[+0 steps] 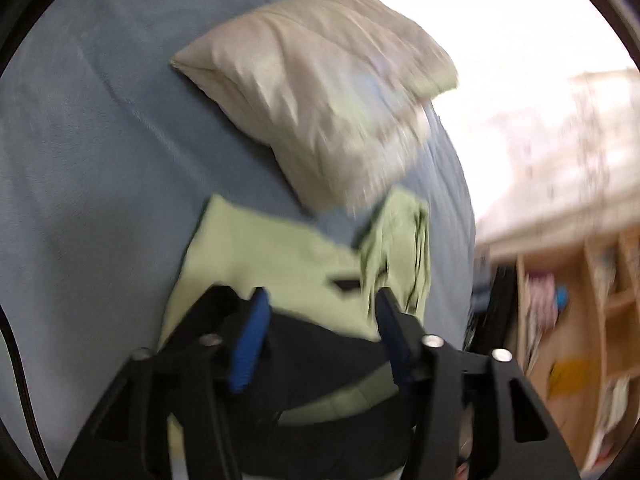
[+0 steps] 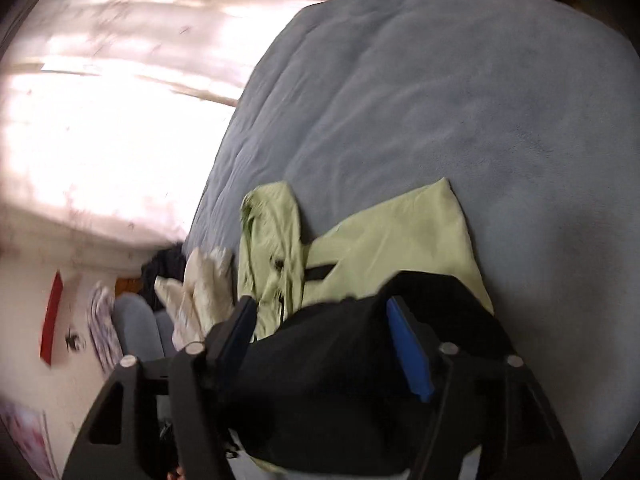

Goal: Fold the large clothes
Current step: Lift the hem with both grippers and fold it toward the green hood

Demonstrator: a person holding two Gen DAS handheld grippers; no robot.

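Note:
A light green garment with a black part lies on the blue-grey bed cover, seen in the left wrist view (image 1: 280, 264) and the right wrist view (image 2: 384, 240). Its black part (image 2: 332, 360) lies under both grippers. My left gripper (image 1: 320, 316) is open, its blue-padded fingers spread above the green and black cloth, holding nothing. My right gripper (image 2: 320, 320) is open too, its fingers spread over the black part. A bunched green sleeve (image 2: 272, 240) lies toward the bed's edge. Both views are motion-blurred.
A folded beige garment or pillow (image 1: 320, 92) lies on the bed cover (image 1: 100, 160) beyond the green garment; it also shows at the bed's edge in the right wrist view (image 2: 200, 292). Wooden shelves (image 1: 580, 320) stand beside the bed. A bright window (image 2: 100, 128) is past the bed.

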